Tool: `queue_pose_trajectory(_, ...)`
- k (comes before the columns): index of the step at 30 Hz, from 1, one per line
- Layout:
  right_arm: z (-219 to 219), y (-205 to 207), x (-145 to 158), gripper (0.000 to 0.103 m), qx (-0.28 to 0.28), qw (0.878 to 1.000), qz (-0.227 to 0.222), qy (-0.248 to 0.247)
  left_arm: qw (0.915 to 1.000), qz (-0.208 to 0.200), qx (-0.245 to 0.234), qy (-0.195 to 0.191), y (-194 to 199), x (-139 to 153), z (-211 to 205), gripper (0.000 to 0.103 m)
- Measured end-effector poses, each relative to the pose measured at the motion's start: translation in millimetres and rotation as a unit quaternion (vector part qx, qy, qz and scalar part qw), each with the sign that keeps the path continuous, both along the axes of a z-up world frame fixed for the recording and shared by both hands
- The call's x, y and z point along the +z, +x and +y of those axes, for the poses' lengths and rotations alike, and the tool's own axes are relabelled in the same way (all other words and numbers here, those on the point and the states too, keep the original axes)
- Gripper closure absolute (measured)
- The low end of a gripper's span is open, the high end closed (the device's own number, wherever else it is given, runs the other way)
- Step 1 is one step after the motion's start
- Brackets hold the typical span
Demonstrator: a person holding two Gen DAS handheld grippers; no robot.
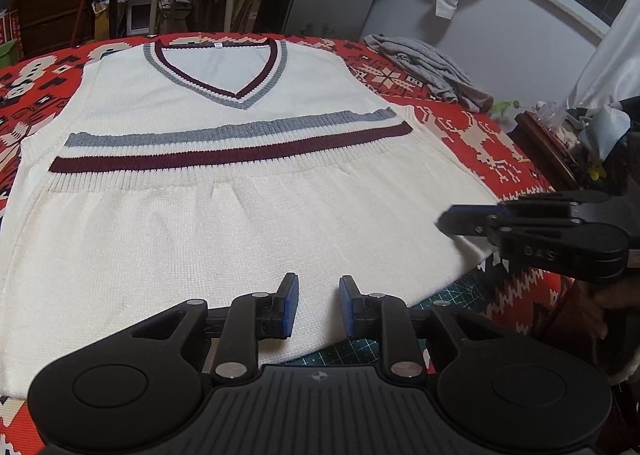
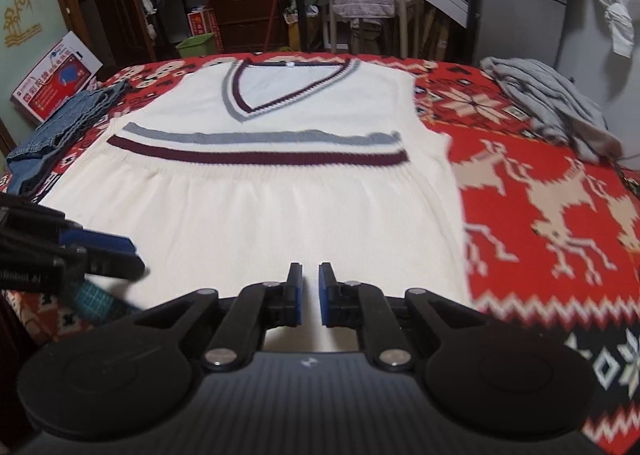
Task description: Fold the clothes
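1. The left claw [image 1: 319, 305] is released, its 2 blue pads parted with bare knit showing between them, and it sits low at 6 o'clock in its own view, over the near edge of the vest [image 1: 240, 223].
2. The right claw [image 2: 310, 293] has a narrow gap between its pads and grips nothing; it too sits at 6 o'clock of its view, above the vest's [image 2: 280, 223] near edge.
3. In the left view the right claw [image 1: 460, 223] shows side-on at 3 o'clock, its blue tip at the vest's right edge; whether it touches the cloth I cannot tell.
4. In the right view the left claw [image 2: 120, 255] comes in at 9 o'clock, blurred, over the vest's left edge.
5. The vest is cream knit with a V-neck trimmed in grey and maroon. It lies flat, neck at 12 o'clock, and its hem, with 1 grey and 1 maroon band, is folded up across the middle.
6. It rests on a red blanket [image 2: 560, 195] with reindeer patterns, spread over the tabletop; a green cutting mat [image 1: 352, 353] peeks out beneath the near edge.
7. A crumpled grey garment [image 2: 552, 107] lies at 2 o'clock, well apart from the vest.
8. Folded jeans [image 2: 60, 135] lie at 10 o'clock in the right view, near the vest's left shoulder.
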State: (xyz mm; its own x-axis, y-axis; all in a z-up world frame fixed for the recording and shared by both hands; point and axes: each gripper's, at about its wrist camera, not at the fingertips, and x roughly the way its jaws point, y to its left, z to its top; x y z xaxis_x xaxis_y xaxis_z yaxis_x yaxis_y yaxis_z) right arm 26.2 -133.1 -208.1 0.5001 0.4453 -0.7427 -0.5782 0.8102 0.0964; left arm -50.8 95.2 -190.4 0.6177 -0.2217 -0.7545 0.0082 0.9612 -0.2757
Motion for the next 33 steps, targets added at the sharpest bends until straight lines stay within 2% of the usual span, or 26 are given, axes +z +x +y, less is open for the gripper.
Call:
queue_pose_trajectory(4, 2, 24, -1, 0.093, -0.016, 1.0, -0.006, 0.01, 1.0, -0.001, -0.003, 0.004, 0, 0, -2, 0.078)
queue_pose_trajectory(11, 35, 73, -10, 0.096, -0.015, 0.999, -0.019, 0.024, 1.0, -0.001, -0.001, 0.002, 0, 0, -1, 0.078)
queue_pose_trajectory(15, 29, 69, -9, 0.097, -0.017, 0.999, -0.011, 0.034, 1.0, 0.0, -0.001, 0.002, 0, 0, -2, 0.078)
queue_pose_trajectory(21, -3, 25, -8, 0.097, -0.011, 1.0, 0.001, 0.009, 1.0, 0.0, -0.001, -0.001, 0, 0, -1, 0.078)
queue_pose_trajectory(25, -9, 16, -6, 0.097, -0.008, 1.0, 0.001, 0.002, 1.0, 0.0, -0.001, -0.001, 0, 0, -1, 0.078)
queue_pose_trajectory(33, 17, 80, -8, 0.097, -0.04, 0.999, -0.017, 0.021, 1.0, 0.001, -0.001, 0.001, 0, 0, -1, 0.078)
